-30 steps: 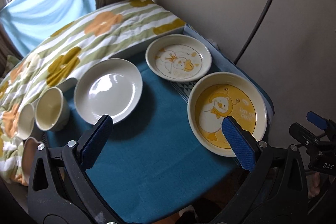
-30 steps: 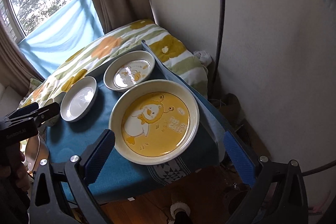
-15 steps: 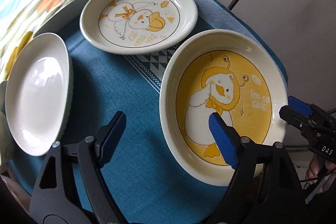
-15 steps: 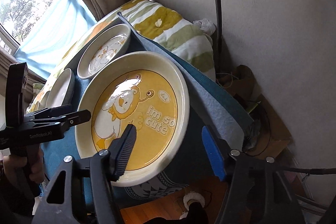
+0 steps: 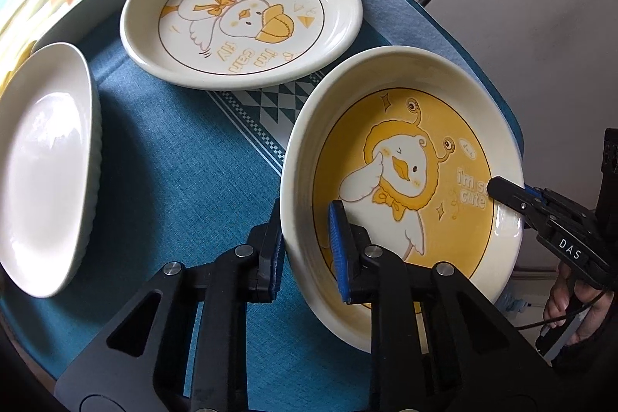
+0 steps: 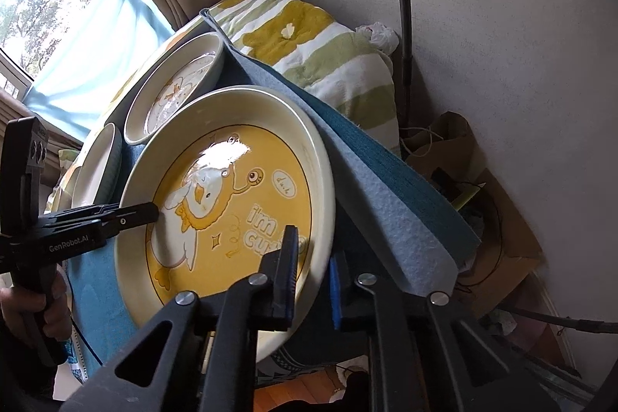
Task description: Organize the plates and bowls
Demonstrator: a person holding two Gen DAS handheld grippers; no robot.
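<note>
A large cream plate with a yellow duck picture (image 5: 405, 172) lies on the blue tablecloth (image 5: 181, 172). My left gripper (image 5: 305, 250) is shut on its near-left rim, one finger inside and one outside. My right gripper (image 6: 313, 277) is shut on the opposite rim; the plate also shows in the right wrist view (image 6: 228, 203). The right gripper's tip shows at the plate's right edge in the left wrist view (image 5: 513, 197). A smaller white duck plate (image 5: 243, 14) lies behind. A plain white plate (image 5: 42, 168) lies at the left.
A striped green, orange and white blanket (image 6: 328, 53) lies behind the table. A wall (image 6: 502, 26) and a black cable (image 6: 403, 10) stand to the right. A brown paper bag (image 6: 486, 219) sits on the floor below the table's edge.
Both grippers have moved in on the yellow duck plate and shut on its opposite rims. They were open half a second ago.
</note>
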